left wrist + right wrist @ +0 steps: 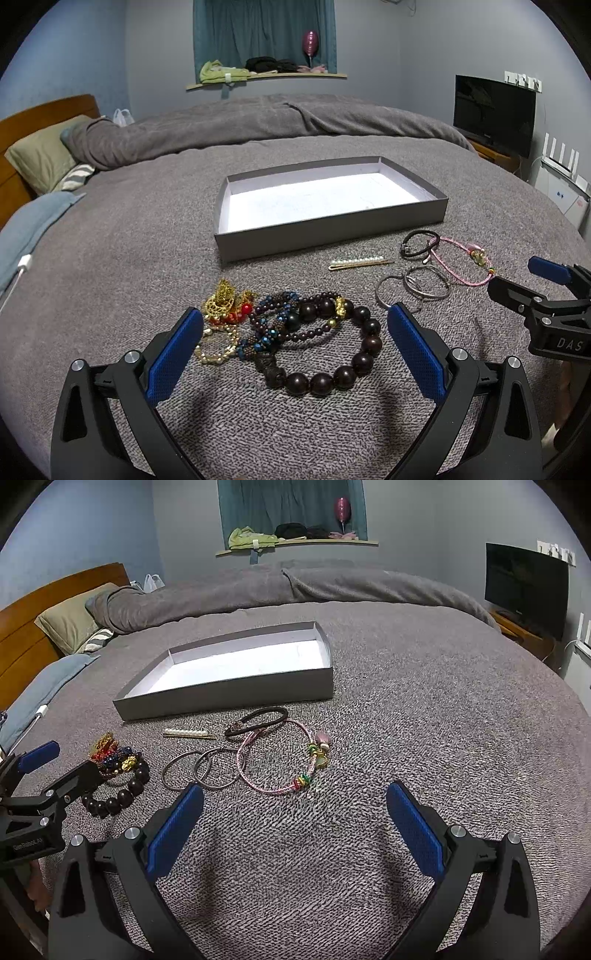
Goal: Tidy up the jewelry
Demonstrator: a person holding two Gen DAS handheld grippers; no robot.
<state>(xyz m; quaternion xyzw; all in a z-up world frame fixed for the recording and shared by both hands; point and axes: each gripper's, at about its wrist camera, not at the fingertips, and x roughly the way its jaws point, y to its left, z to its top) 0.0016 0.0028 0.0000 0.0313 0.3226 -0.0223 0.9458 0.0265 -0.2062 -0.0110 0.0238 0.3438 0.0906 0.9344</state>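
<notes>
A shallow grey box (325, 239) (229, 696) with a white floor lies on the bed. In front of it jewelry is spread out: a dark wooden bead bracelet (334, 376) (122, 795), small purple and blue bead strands (280, 325), a gold and red ornament (225, 302) (103, 747), a pearl hair clip (360, 263) (188, 733), two metal rings (413, 286) (199, 770), a black hair tie (419, 243) (258, 720) and a pink cord bracelet (461, 258) (280, 760). My left gripper (295, 325) hangs open over the bead pile. My right gripper (295, 801) is open just short of the pink bracelet.
The grey blanket (424, 709) covers the whole bed. Pillows (44, 158) and a wooden headboard (40, 118) lie far left. A television (495, 114) stands at the right, a window ledge (266, 77) with clothes behind. A white cable (20, 269) rests at the left edge.
</notes>
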